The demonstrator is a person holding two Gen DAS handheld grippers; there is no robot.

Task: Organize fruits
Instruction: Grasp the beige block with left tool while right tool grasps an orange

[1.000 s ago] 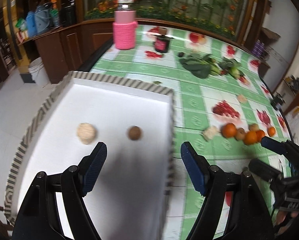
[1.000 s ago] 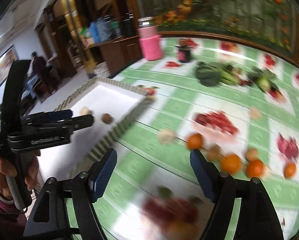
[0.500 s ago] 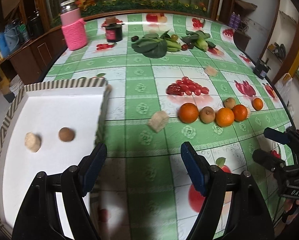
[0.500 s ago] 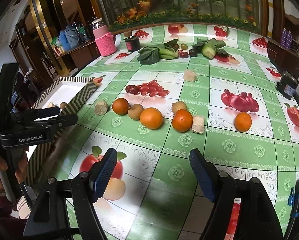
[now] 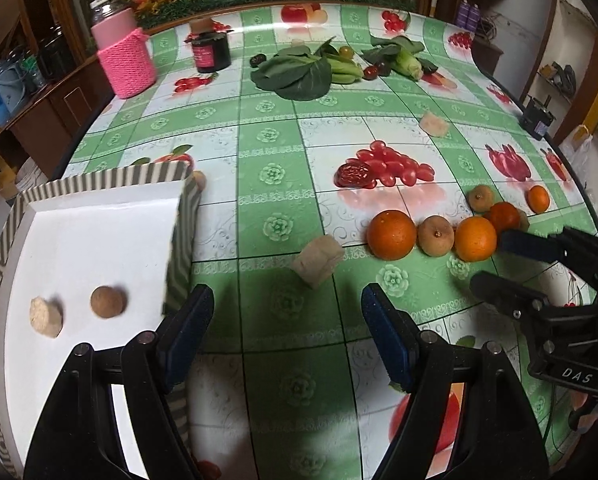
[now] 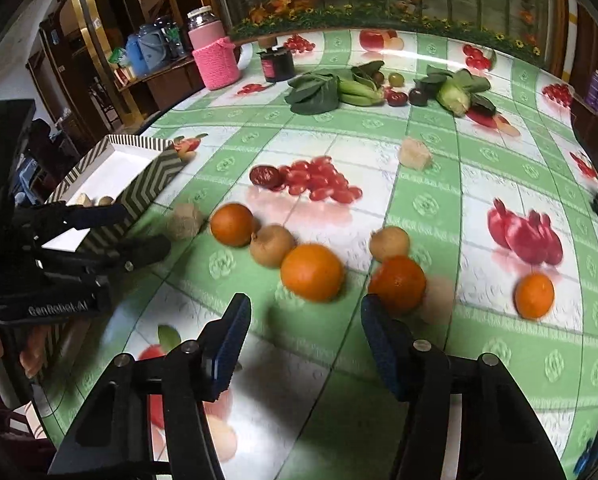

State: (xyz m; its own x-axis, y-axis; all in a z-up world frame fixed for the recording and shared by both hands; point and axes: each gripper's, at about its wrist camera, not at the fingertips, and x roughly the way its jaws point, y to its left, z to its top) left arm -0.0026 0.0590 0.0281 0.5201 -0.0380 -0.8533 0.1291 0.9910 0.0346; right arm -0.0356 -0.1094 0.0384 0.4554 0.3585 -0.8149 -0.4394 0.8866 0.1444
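Fruits lie mostly loose on the worktop (image 5: 283, 152). Right gripper (image 6: 305, 320) has its jaws closing with nothing between them yet; an orange (image 6: 311, 272) sits just ahead at twelve o'clock, another orange (image 6: 397, 282) at one o'clock beside its right finger. Left gripper (image 5: 285, 320) is spread and empty, a pale chunk (image 5: 317, 258) ahead at twelve o'clock. At nine o'clock the striped tray (image 5: 181, 232) holds only a brown fruit (image 5: 107, 301) and a pale piece (image 5: 46, 317). By my judgement, sorting has barely begun; the row of oranges and brown fruits remains.
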